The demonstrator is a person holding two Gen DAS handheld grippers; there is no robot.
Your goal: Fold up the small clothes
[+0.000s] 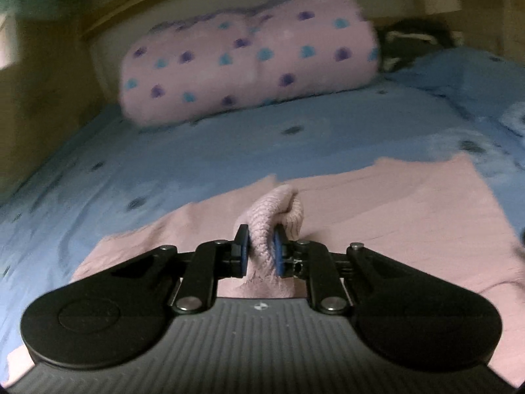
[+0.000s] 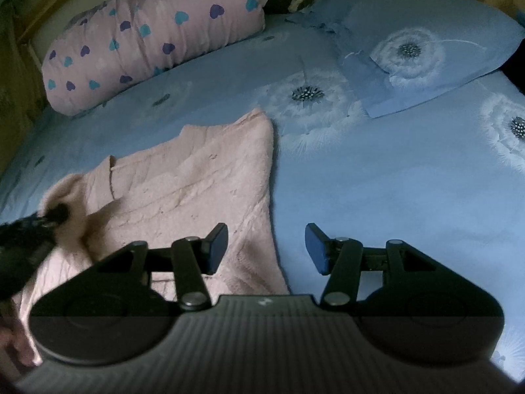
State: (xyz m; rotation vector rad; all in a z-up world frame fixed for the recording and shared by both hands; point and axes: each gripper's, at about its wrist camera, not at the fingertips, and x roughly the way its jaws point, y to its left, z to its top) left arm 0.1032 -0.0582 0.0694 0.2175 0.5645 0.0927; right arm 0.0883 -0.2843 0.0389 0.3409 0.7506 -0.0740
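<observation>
A pale pink knitted garment (image 1: 377,210) lies spread on the blue bed sheet (image 1: 164,157). My left gripper (image 1: 261,251) is shut on a bunched fold of the pink knit (image 1: 279,210), which sticks up between the blue pads. In the right wrist view the same pink garment (image 2: 183,184) lies flat at the left, and the left gripper (image 2: 55,213) shows blurred at its left edge with fabric gathered around its tips. My right gripper (image 2: 265,249) hangs open over the garment's right edge, nothing between its fingers.
A pink bolster with blue and purple hearts (image 2: 151,36) lies across the far side of the bed. A blue pillow with dandelion print (image 2: 420,46) sits at the far right. Wooden bed frame (image 1: 39,98) borders the left. Bare blue sheet (image 2: 393,180) stretches to the right of the garment.
</observation>
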